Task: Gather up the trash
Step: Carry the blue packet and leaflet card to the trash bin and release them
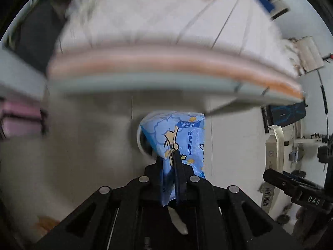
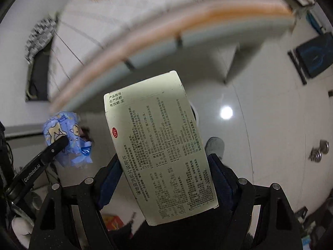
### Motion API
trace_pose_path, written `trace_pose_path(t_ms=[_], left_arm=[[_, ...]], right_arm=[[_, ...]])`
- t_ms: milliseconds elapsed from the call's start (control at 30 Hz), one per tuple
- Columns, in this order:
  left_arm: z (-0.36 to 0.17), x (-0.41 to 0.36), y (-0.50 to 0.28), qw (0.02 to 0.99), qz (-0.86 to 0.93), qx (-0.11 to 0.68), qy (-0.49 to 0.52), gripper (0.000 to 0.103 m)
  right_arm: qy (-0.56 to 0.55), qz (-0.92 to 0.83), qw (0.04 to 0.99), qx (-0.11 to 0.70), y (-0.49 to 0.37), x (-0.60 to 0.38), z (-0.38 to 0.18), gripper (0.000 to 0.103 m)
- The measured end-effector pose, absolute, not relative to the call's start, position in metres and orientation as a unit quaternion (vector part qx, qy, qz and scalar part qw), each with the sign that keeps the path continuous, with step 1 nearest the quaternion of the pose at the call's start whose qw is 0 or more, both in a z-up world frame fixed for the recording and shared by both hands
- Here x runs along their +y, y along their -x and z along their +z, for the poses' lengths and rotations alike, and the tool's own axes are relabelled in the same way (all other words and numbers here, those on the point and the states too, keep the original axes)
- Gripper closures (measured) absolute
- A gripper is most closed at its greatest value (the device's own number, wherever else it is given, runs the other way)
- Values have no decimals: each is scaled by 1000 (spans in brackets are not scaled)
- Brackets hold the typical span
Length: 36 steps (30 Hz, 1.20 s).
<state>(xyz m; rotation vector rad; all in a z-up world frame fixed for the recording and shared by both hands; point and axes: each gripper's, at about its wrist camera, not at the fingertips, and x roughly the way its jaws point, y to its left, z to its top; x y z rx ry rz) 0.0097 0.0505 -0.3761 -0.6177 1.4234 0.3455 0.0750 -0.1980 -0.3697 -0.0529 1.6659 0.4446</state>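
- Left wrist view: I logged my left gripper (image 1: 173,160) with its jaws pinched right together on a blue tissue packet wrapper (image 1: 177,133), printed with a cartoon figure and yellow stars. The wrapper stood up between the fingertips and ran back down between the fingers toward the camera; a pale strip hung from its lower end.
- Right wrist view: I logged my right gripper (image 2: 164,166) standing wide, its blue pads against the two long edges of a pale green medicine box (image 2: 160,143). The box carried dense black print and a red OTC mark, and reached well beyond the fingertips.
- Only the right view showed the box; only there did the wrapper (image 2: 66,139) appear crumpled at the tip of the other gripper, off to the left of the box and apart from it.
- Only the left view showed a barcoded white strip (image 1: 268,189) at right, beside a black finger marked DAS, and a pink item (image 1: 20,118) at the left edge.
- Both views looked steeply down at a glossy pale tiled floor (image 2: 260,129), past the smeared edge of a striped mattress-like slab (image 1: 166,62).
- A grey shoe (image 2: 215,145) showed just past the box's right edge.
- Hard to read: the background was motion-blurred, and the box hid the floor behind it.
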Motion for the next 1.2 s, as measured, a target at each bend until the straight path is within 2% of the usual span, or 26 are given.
trace_pose_path(t_ms=[367,533,567,600,667,767,833,1067,1200], left_arm=[[-664,60,-30,605,171,675,386,95],[-744,72,-45,600,157,682,388,91],[-749,73,-48,602,156,681,387,78],[-754,75,-49,604,156,680,386,40],[-757,77,-49,610,156,674,386,0],[-752,77,-43,612,167,674,379,0],[-737,78,-41,619,180,673,362,0],[-647,92,12,664,219,655,287,0],[-584,82,22,682,229,644,259,0]], right_arm=[[24,172,610,773,-83,-193,-639,20],[27,174,607,775,-87,-169,-727,20],[29,177,603,777,-87,-167,-739,20],[28,177,600,780,-89,-164,-750,20],[26,183,589,787,-90,-160,-770,20],[23,192,576,794,-90,-147,-789,18],[16,200,575,793,-87,-147,-789,0],[64,219,611,758,-77,-152,-727,0],[109,217,635,734,-69,-158,-665,0]])
